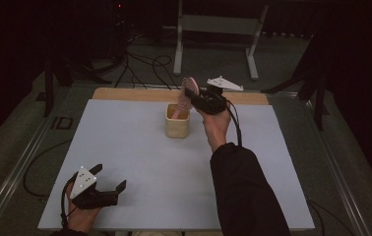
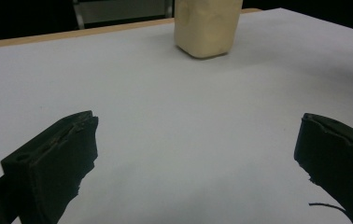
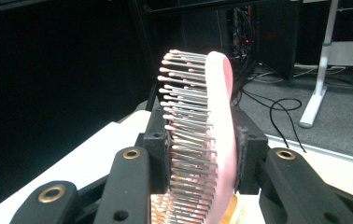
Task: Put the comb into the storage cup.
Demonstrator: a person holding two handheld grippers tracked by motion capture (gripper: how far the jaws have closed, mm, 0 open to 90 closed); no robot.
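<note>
A pink hairbrush [image 1: 185,94] with pale bristles stands tilted, its handle down inside a cream cup [image 1: 177,121] at the table's far middle. My right gripper [image 1: 195,96] is shut on the brush head, just above the cup. In the right gripper view the hairbrush [image 3: 214,135] is pinched between the two black jaws, bristles facing left. My left gripper [image 1: 110,178] rests open near the table's front left corner, holding nothing. In the left gripper view the cup [image 2: 206,25] stands far ahead between the wide-apart jaws.
The white table top [image 1: 139,162] has a wooden strip [image 1: 125,93] along its far edge. Cables [image 1: 144,66] and a metal frame stand [image 1: 213,29] lie on the floor behind. A dark sleeve [image 1: 245,191] crosses the front right.
</note>
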